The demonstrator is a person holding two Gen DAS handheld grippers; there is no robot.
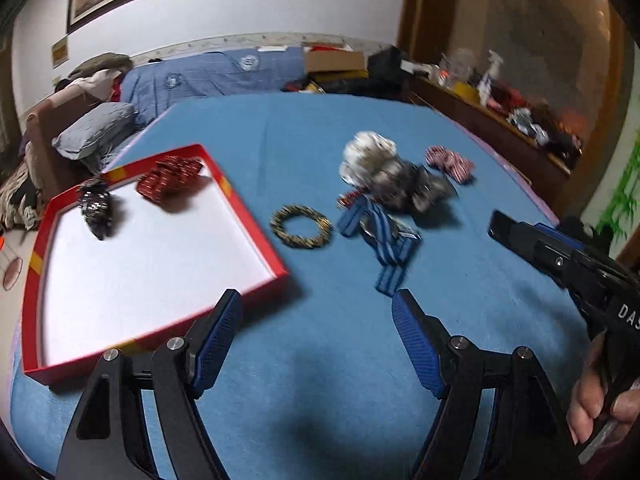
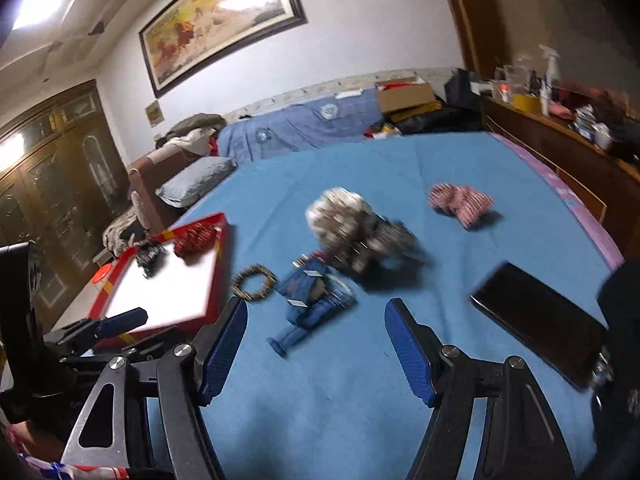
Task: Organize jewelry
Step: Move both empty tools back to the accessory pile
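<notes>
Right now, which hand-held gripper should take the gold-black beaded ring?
Left: open, empty, with the gold-and-black beaded ring just ahead beside the red-rimmed white tray. The right sits further over.

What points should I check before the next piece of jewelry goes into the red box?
1. Left tongs open and empty: ok.
2. Right tongs open and empty: ok.
3. Red box has free white floor; only a red piece and a dark piece lie at its far end: ok.
4. Gold beaded bracelet lies alone on the blue cloth, near the box: ok.
5. Blue striped piece is separate from the grey-white pile: cannot tell, they blur together.
6. Black phone is outside the right tongs' path: cannot tell.
</notes>
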